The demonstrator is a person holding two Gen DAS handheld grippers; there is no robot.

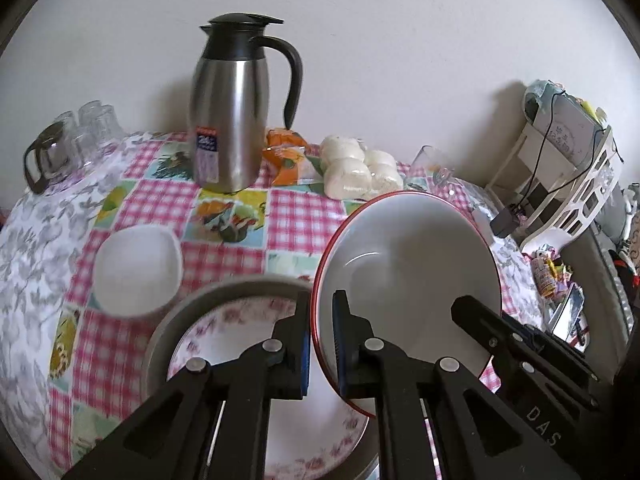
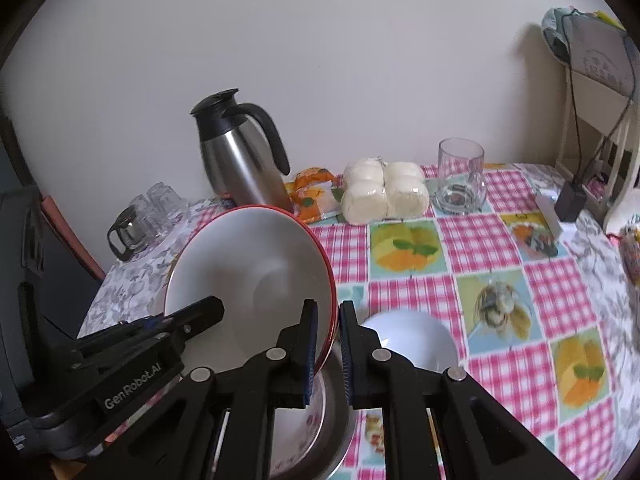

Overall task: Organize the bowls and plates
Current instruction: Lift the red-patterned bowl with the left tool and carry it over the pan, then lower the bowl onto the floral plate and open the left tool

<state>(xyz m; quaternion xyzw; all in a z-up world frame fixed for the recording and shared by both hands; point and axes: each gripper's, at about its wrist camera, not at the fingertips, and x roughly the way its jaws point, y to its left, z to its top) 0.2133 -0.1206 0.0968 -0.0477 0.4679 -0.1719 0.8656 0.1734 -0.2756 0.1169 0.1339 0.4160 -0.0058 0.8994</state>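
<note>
A white bowl with a red rim [image 1: 404,264] [image 2: 248,276] hangs tilted above the table, held from both sides. My left gripper [image 1: 321,320] is shut on its left rim and my right gripper [image 2: 329,330] is shut on its right rim. Each gripper shows in the other's view: the right gripper [image 1: 520,340] and the left gripper [image 2: 168,328]. Under the bowl sits a flowered plate [image 1: 224,328] [image 2: 308,412] inside a grey metal pan [image 1: 172,320]. A small white bowl [image 1: 136,268] [image 2: 408,340] rests on the checked tablecloth nearby.
By the wall stand a steel thermos jug [image 1: 228,120] [image 2: 244,160], an orange packet [image 1: 286,156], wrapped white buns [image 1: 360,168] [image 2: 384,192] and a glass tumbler [image 2: 460,176]. Glass cups [image 1: 64,144] crowd the far left corner. A white rack [image 1: 560,172] stands at the right.
</note>
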